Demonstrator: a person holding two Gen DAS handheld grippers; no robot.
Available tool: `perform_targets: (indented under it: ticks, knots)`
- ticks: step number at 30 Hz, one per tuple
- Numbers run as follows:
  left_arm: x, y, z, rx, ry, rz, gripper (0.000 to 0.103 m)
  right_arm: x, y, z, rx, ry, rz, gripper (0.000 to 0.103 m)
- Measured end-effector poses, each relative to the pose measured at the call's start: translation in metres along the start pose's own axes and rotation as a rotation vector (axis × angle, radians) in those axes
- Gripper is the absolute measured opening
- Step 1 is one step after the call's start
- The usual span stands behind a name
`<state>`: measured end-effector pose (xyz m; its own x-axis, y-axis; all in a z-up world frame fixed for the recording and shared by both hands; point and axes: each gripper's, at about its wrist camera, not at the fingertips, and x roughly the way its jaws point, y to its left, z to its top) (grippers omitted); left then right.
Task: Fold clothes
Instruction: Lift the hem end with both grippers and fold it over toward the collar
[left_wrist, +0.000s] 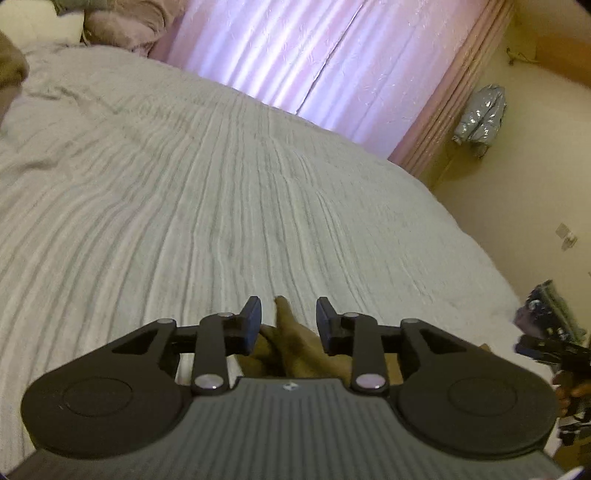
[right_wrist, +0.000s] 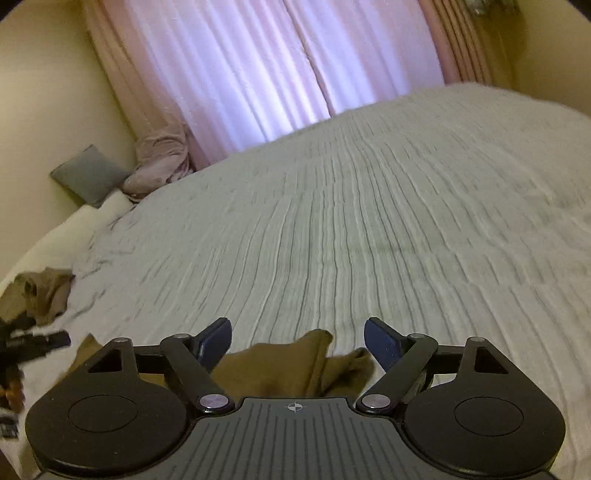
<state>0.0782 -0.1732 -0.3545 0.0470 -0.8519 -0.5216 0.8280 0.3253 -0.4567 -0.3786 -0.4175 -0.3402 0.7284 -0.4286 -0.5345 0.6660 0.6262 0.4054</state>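
A brown garment (left_wrist: 295, 350) lies crumpled on the near edge of the bed, right under my left gripper (left_wrist: 289, 306). Its jaws stand partly apart and a pointed fold of the cloth rises in the gap without being pinched. In the right wrist view the same brown garment (right_wrist: 280, 373) bunches below my right gripper (right_wrist: 297, 328), whose fingers are spread wide with no cloth pressed between them. The other gripper (right_wrist: 37, 341) shows blurred at the left edge, held by a hand.
The bed (left_wrist: 184, 203) carries a ribbed pale bedspread (right_wrist: 369, 221). Another brown garment (right_wrist: 44, 291) lies near the pillows at the left. A grey cushion (right_wrist: 88, 177) and a pink bundle (right_wrist: 162, 162) sit by the pink curtains (right_wrist: 277, 66). A silver bag (left_wrist: 480, 114) hangs on the wall.
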Motion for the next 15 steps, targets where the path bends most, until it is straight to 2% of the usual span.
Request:
perform_targets:
  ticks: [2,4,5,6,7,8,12,13,14,15]
  knots:
    - [0.006,-0.002,-0.001,0.009,0.018,0.001,0.027,0.011,-0.004,0.004,0.022,0.032,-0.001,0.063]
    - [0.012,-0.005,-0.002,0.019,0.037,0.003,0.027,0.025,-0.009,0.007,0.048,0.073,-0.007,0.061]
    - [0.016,-0.006,-0.002,0.024,0.046,0.004,0.027,0.031,-0.011,0.008,0.056,0.093,-0.01,0.053]
    - [0.019,-0.006,-0.002,0.026,0.06,0.012,0.027,0.035,-0.012,0.008,0.049,0.111,-0.015,0.045]
    - [0.023,-0.006,-0.003,0.026,0.072,0.015,0.027,0.04,-0.012,0.008,0.042,0.129,-0.021,0.025]
    - [0.026,-0.006,-0.004,0.025,0.083,0.015,0.027,0.044,-0.013,0.009,0.037,0.145,-0.024,0.018]
    - [0.036,-0.004,-0.004,0.011,0.1,-0.006,0.023,0.047,-0.017,0.009,0.054,0.15,0.0,0.019]
    - [0.036,-0.004,-0.004,0.016,0.094,-0.017,0.016,0.047,-0.017,0.008,0.053,0.148,0.011,0.012]
    - [0.036,-0.005,-0.003,0.023,0.088,-0.028,0.002,0.047,-0.015,0.007,0.036,0.139,0.022,0.002]
    - [0.035,-0.005,-0.002,0.025,0.073,-0.036,0.002,0.047,-0.013,0.007,0.018,0.129,0.029,0.002]
